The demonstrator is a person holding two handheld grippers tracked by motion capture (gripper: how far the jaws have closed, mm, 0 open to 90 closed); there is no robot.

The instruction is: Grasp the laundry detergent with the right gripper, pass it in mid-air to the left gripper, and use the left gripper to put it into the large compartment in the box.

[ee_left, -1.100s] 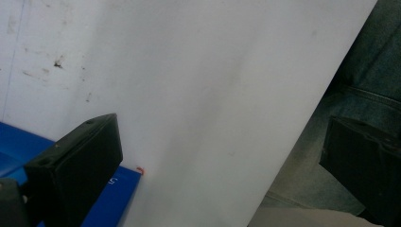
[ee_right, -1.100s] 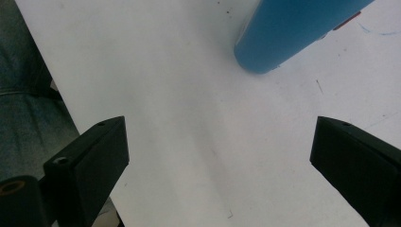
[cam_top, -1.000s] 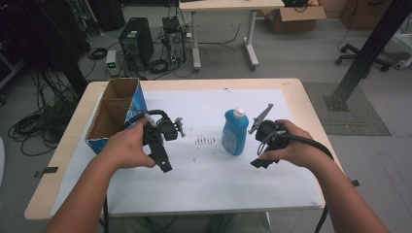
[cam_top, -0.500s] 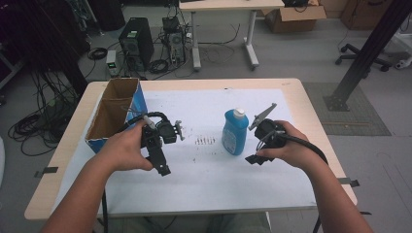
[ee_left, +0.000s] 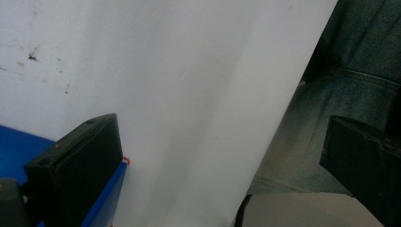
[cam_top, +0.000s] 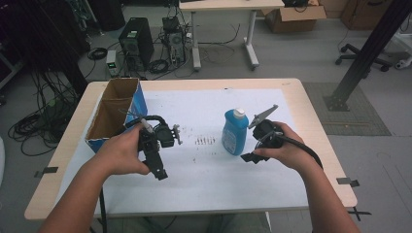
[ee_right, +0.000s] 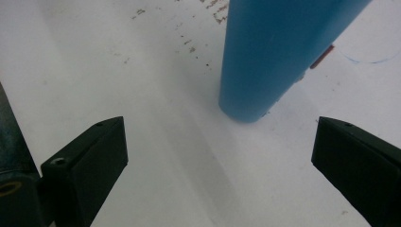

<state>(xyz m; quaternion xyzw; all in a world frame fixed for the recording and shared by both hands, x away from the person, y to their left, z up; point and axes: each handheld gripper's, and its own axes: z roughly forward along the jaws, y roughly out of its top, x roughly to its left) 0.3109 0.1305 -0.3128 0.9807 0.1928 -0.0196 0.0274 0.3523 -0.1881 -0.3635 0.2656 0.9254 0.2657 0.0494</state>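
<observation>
Underneath, white paper (cam_top: 204,160) covers the wooden table (cam_top: 311,121); cables (cam_top: 29,126) litter the floor.

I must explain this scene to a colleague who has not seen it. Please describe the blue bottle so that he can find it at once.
Start at the white sheet covering the light wooden table. Right of its middle, beside the right tool, stands the blue plastic bottle with a white cap. It is upright, rounded and closed, unlike the open blue cardboard box at the left edge.
</observation>
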